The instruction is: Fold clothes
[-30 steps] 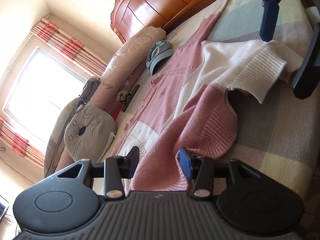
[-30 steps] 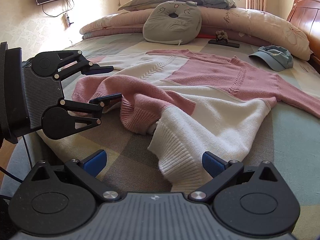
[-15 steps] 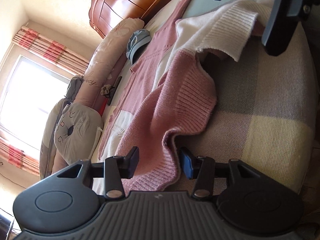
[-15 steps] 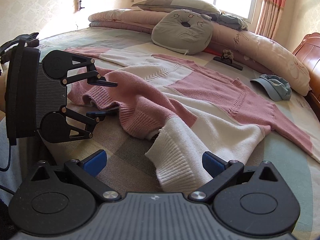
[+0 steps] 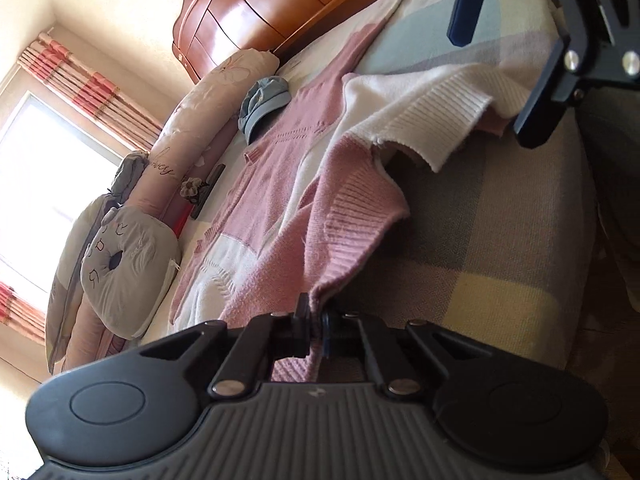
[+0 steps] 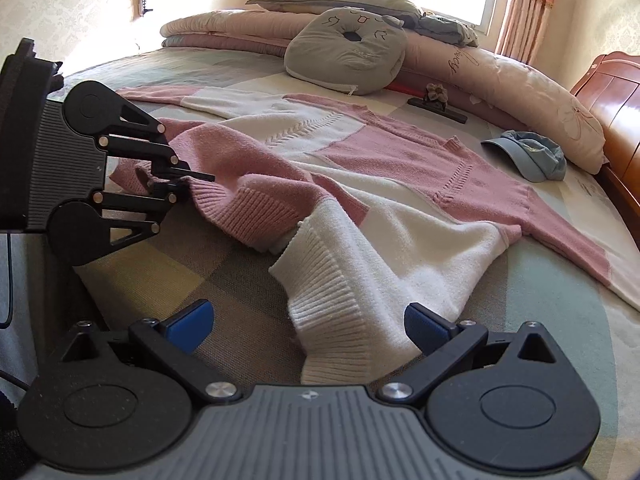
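A pink and white knit sweater (image 6: 400, 184) lies spread on the bed, its ribbed hem rumpled near the front edge. My left gripper (image 5: 314, 322) is shut on the pink corner of the hem (image 5: 352, 232); the right wrist view shows that gripper (image 6: 188, 184) at the left, pinching the pink edge. My right gripper (image 6: 308, 328) stands open, its blue pads either side of the white ribbed hem corner (image 6: 340, 296), which lies between them without being pinched. The right gripper also appears at the top right of the left wrist view, its fingers (image 5: 466, 12) apart.
A blue cap (image 6: 528, 156) lies beside the sweater's far sleeve. A grey cat-face cushion (image 6: 348, 56), a rolled pink quilt (image 6: 500, 92) and a dark hair clip (image 6: 436, 104) line the far side. The wooden headboard (image 6: 616, 96) stands at the right. The checked bedspread (image 6: 200, 276) reaches the near edge.
My left gripper's jaws have come together on the pink hem corner; they stood apart around it before. The right gripper has edged closer over the white hem, still open.
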`<move>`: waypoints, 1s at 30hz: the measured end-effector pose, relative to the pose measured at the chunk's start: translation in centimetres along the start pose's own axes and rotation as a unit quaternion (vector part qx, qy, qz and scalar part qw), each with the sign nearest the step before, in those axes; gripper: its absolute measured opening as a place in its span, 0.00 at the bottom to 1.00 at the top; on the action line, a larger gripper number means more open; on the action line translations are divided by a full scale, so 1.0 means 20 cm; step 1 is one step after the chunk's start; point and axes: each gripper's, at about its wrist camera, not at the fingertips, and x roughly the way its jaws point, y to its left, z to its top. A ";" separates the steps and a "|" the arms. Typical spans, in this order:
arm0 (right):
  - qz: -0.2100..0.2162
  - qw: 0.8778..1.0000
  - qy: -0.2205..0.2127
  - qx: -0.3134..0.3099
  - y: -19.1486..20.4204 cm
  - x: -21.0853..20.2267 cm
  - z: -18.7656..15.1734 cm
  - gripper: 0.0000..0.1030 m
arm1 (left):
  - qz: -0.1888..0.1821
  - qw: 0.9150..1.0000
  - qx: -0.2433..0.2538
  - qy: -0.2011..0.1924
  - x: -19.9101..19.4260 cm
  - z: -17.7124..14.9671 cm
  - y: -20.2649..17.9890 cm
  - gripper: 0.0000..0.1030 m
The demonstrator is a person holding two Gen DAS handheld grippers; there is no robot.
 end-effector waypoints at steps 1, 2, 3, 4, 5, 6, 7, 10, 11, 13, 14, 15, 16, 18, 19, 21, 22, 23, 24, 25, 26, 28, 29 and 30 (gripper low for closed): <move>0.001 1.000 0.002 0.008 -0.01 0.00 -0.01 1.00 | -0.007 1.000 -0.010 -0.002 -0.04 0.00 0.02 0.03; 0.003 1.000 0.003 0.018 -0.03 -0.01 -0.02 1.00 | -0.013 1.000 -0.017 -0.005 -0.07 0.00 0.03 0.03; 0.007 1.000 0.004 0.026 -0.04 -0.01 -0.03 1.00 | -0.018 1.000 -0.024 -0.008 -0.11 0.01 0.05 0.03; 0.011 0.999 0.005 0.034 -0.04 -0.02 -0.04 1.00 | -0.024 0.999 -0.028 -0.011 -0.14 0.01 0.05 0.03; 0.014 0.999 0.006 0.041 -0.05 -0.03 -0.05 1.00 | -0.030 0.999 -0.031 -0.014 -0.17 0.02 0.05 0.03; 0.016 0.999 0.007 0.045 -0.06 -0.03 -0.06 1.00 | -0.036 0.999 -0.035 -0.017 -0.20 0.02 0.06 0.03; 0.018 0.999 0.008 0.050 -0.06 -0.04 -0.06 1.00 | -0.042 0.998 -0.038 -0.020 -0.24 0.03 0.06 0.03; 0.020 0.998 0.007 0.060 -0.08 -0.06 -0.08 1.00 | -0.060 0.997 -0.049 -0.030 -0.33 0.05 0.08 0.03; 0.020 0.998 0.007 0.063 -0.09 -0.07 -0.08 1.00 | -0.066 0.996 -0.052 -0.036 -0.36 0.05 0.08 0.03; 0.018 0.997 0.004 0.070 -0.10 -0.09 -0.09 1.00 | -0.077 0.994 -0.057 -0.049 -0.42 0.06 0.10 0.03; 0.018 0.997 0.004 0.075 -0.11 -0.09 -0.10 1.00 | -0.082 0.993 -0.060 -0.055 -0.44 0.07 0.10 0.05; 0.018 0.997 0.003 0.081 -0.12 -0.10 -0.10 1.00 | -0.081 0.993 -0.059 -0.058 -0.45 0.08 0.11 0.07; 0.019 0.996 0.002 0.089 -0.14 -0.10 -0.11 1.00 | -0.081 0.993 -0.058 -0.062 -0.45 0.09 0.11 0.10; 0.023 0.994 0.001 0.107 -0.17 -0.11 -0.12 1.00 | -0.079 0.993 -0.054 -0.064 -0.44 0.11 0.11 0.10; 0.025 0.993 0.001 0.119 -0.19 -0.11 -0.12 1.00 | -0.080 0.993 -0.052 -0.063 -0.43 0.12 0.10 0.13; 0.025 0.989 0.002 0.144 -0.23 -0.11 -0.14 1.00 | -0.095 0.993 -0.047 -0.054 -0.36 0.14 0.08 0.19; 0.024 0.988 0.003 0.153 -0.25 -0.11 -0.15 1.00 | -0.102 0.993 -0.045 -0.049 -0.33 0.15 0.07 0.25; 0.019 0.987 0.004 0.157 -0.26 -0.12 -0.16 1.00 | -0.109 0.992 -0.043 -0.046 -0.29 0.16 0.04 0.29; 0.011 0.987 0.005 0.159 -0.27 -0.12 -0.17 1.00 | -0.117 0.991 -0.041 -0.042 -0.25 0.18 0.02 0.31; 0.001 0.987 0.007 0.161 -0.29 -0.13 -0.18 1.00 | -0.125 0.991 -0.037 -0.037 -0.21 0.20 -0.01 0.35; -0.008 0.987 0.009 0.162 -0.31 -0.13 -0.19 1.00 | -0.131 0.990 -0.032 -0.036 -0.17 0.23 -0.04 0.35; -0.026 0.985 0.010 0.170 -0.35 -0.14 -0.21 1.00 | -0.145 0.988 -0.017 -0.042 -0.12 0.28 -0.09 0.44; -0.033 0.984 0.010 0.176 -0.38 -0.14 -0.22 1.00 | -0.153 0.987 -0.010 -0.048 -0.09 0.31 -0.12 0.50; -0.039 0.982 0.011 0.186 -0.42 -0.14 -0.24 1.00 | -0.161 0.985 -0.004 -0.056 -0.07 0.34 -0.14 0.53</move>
